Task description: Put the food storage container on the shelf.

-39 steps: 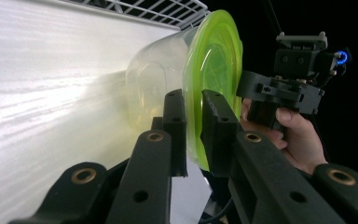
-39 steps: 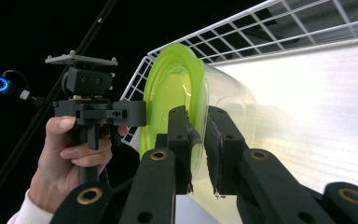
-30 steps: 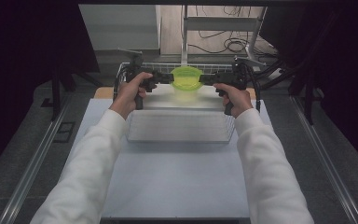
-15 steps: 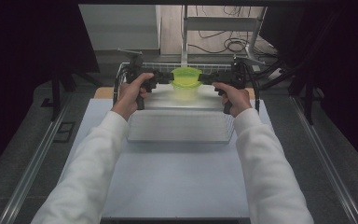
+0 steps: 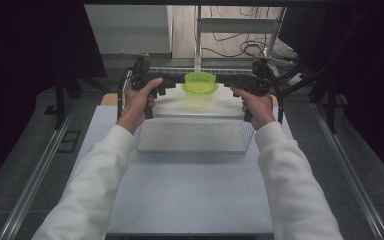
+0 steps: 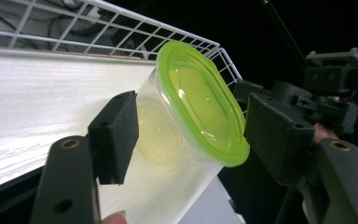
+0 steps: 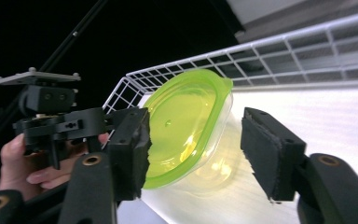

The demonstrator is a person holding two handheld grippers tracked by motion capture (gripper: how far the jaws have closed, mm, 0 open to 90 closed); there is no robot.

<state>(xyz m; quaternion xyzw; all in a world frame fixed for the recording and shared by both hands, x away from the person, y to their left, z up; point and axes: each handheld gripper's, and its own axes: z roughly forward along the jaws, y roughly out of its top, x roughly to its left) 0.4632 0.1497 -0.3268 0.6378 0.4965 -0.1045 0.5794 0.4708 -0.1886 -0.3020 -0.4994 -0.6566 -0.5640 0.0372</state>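
Standing on the white shelf board (image 5: 215,107) of a white wire rack (image 6: 121,21) at the far middle of the table: clear plastic tub with lime-green lid (image 5: 200,83). Left gripper (image 5: 172,80) and right gripper (image 5: 228,81) flank it; both clenched it earlier, their jaws have just been opening, pads now clear of the tub between them. No legible writing.

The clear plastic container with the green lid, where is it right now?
High view: the clear plastic container with the green lid stands far centre on the white shelf, between both claws.
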